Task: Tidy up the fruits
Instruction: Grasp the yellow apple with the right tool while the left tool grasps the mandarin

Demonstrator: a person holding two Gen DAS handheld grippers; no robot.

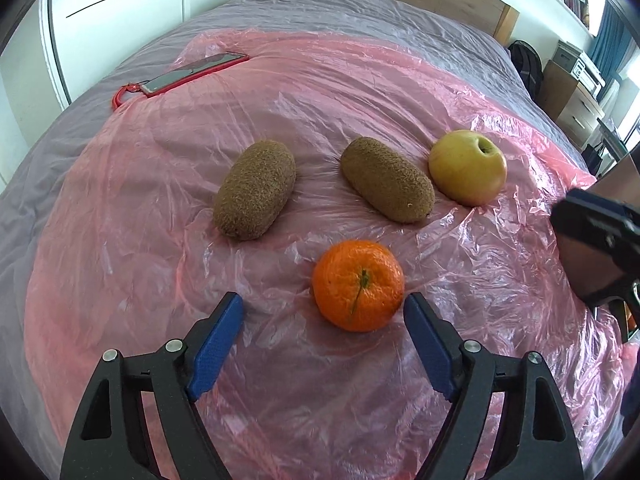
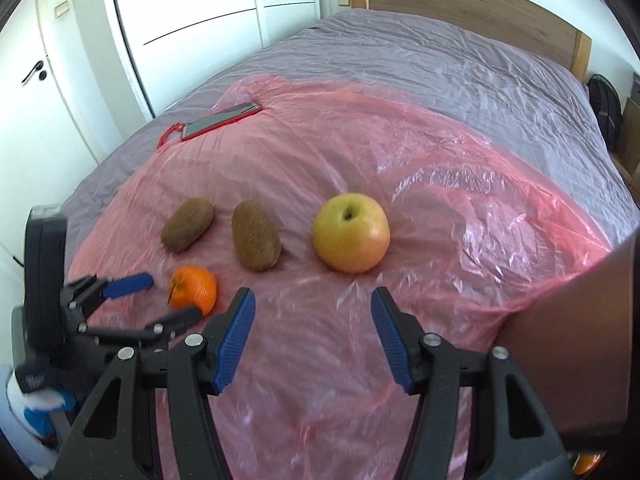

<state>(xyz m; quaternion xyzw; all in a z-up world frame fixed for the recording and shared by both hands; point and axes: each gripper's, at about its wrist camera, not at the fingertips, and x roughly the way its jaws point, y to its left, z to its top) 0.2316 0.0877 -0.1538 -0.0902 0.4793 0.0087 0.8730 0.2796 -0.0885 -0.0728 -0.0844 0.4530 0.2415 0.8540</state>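
Pink plastic sheet (image 1: 160, 184) carries two kiwis, an apple (image 1: 467, 166) and an orange (image 1: 358, 285); left gripper (image 1: 323, 312) spread, orange just ahead. Right view: right gripper (image 2: 313, 303) spread, near the yellow-green apple (image 2: 351, 238), touching nothing.

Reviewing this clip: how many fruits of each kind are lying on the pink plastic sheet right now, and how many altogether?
Kiwis: 2 (left kiwi, right kiwi)
Apple: 1 (yellow-green apple)
Mandarin: 1 (orange mandarin)
Total: 4 fruits on the pink plastic sheet
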